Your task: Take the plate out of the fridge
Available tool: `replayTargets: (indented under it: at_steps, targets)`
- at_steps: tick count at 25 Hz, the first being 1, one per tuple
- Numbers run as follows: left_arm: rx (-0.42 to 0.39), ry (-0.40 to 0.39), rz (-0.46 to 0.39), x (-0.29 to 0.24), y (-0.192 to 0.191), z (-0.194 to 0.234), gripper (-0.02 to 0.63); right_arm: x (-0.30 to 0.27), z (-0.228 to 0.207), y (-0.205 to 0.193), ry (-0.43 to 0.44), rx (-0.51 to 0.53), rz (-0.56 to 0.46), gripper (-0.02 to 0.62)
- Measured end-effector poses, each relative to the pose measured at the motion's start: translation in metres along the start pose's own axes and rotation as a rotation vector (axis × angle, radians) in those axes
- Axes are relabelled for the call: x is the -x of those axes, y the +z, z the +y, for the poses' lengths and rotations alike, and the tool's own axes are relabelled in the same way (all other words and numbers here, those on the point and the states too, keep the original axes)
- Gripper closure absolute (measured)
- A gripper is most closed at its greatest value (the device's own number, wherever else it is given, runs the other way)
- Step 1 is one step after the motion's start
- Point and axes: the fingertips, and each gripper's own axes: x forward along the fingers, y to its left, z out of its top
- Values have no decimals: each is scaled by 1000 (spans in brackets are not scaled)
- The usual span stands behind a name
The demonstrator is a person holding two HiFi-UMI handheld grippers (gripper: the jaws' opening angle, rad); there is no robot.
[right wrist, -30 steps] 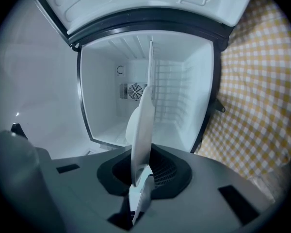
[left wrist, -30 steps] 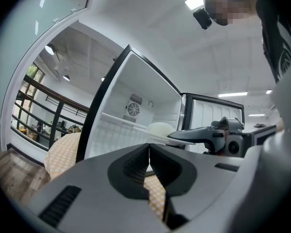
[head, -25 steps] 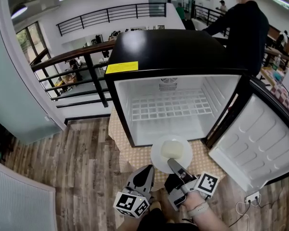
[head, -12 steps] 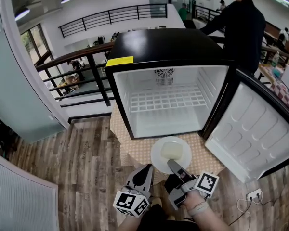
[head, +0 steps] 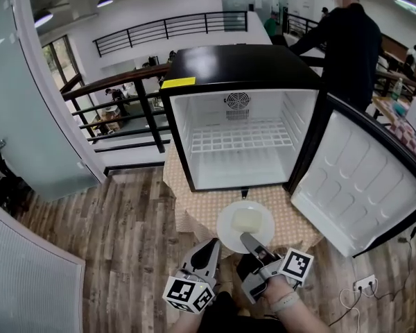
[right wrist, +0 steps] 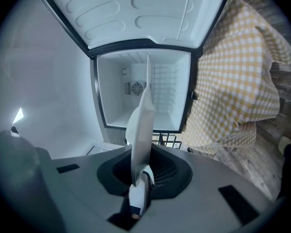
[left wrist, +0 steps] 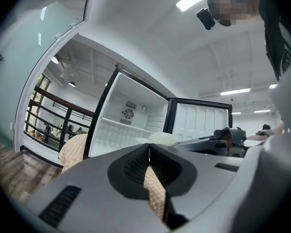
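Right claw clamped on plate rim, plate level, clear of open fridge, above checked-cloth surface. Left claw pressed together, empty, just beside. Removal looks all but done; next move likely calls for steady carry, keeping plate flat so pale slab aboard does not slide.

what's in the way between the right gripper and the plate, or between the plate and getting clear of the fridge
Nothing visible. The right gripper has its fingers shut on the rim of the plate, and the plate is already outside the fridge, in front of its open cavity, with no object between them.
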Motion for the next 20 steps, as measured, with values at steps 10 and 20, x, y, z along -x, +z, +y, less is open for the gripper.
replayTargets:
  at_steps: [10, 20]
  targets:
    - [-4, 38, -19, 39, -8, -35, 595, 46, 1, -24, -4, -1, 40, 538]
    - [-13, 76, -15, 70, -15, -49, 595, 70, -1, -41, 5, -21, 55, 538]
